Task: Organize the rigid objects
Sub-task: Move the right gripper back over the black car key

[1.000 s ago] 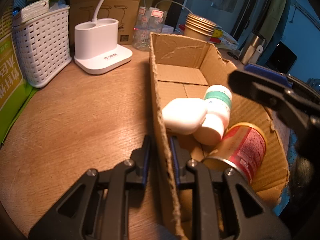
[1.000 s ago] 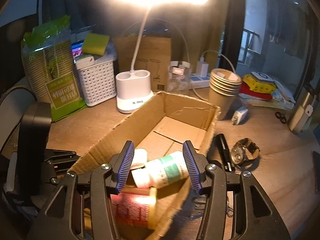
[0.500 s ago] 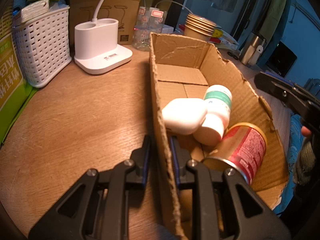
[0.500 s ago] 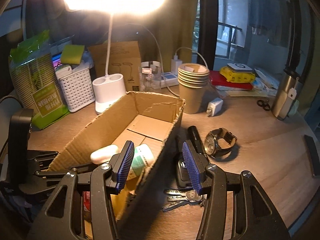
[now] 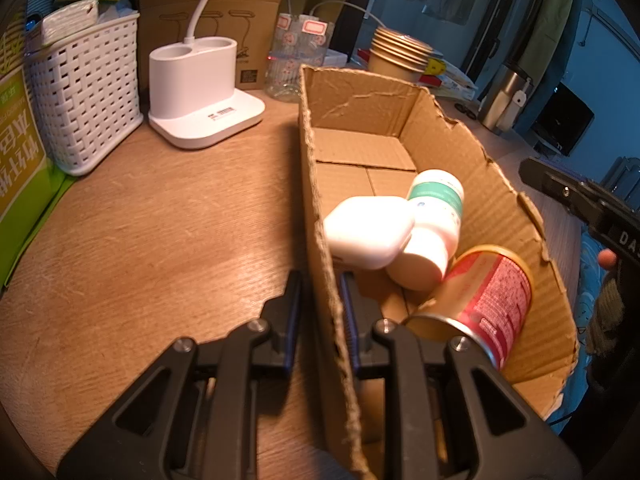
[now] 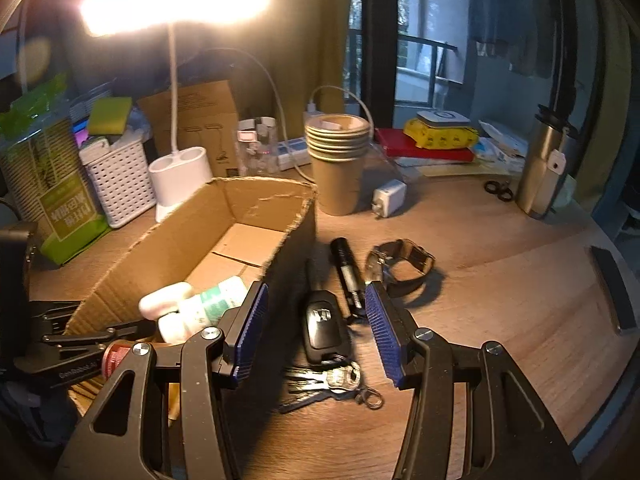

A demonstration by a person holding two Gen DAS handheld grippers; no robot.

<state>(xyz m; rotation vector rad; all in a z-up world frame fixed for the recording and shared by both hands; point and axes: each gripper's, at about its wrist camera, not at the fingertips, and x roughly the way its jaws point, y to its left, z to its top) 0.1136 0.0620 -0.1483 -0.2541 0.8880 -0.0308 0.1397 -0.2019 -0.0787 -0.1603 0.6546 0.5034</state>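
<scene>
My left gripper (image 5: 320,312) is shut on the near left wall of the open cardboard box (image 5: 316,184). Inside the box lie a white case (image 5: 368,232), a white bottle with a green label (image 5: 436,216) and a red can (image 5: 488,300). My right gripper (image 6: 316,320) is open and empty, above a black car key (image 6: 324,324) with a key bunch (image 6: 332,384) on the desk right of the box (image 6: 192,240). A black flashlight (image 6: 346,272) and a wristwatch (image 6: 400,260) lie just beyond.
A white lamp base (image 5: 200,88) and white basket (image 5: 84,92) stand at the back left. A stack of paper cups (image 6: 338,160), a white charger (image 6: 390,198), a steel flask (image 6: 546,168) and scissors (image 6: 498,190) stand behind.
My right gripper has moved right, from over the box to over the car key on the desk. My left gripper has kept its hold on the box wall.
</scene>
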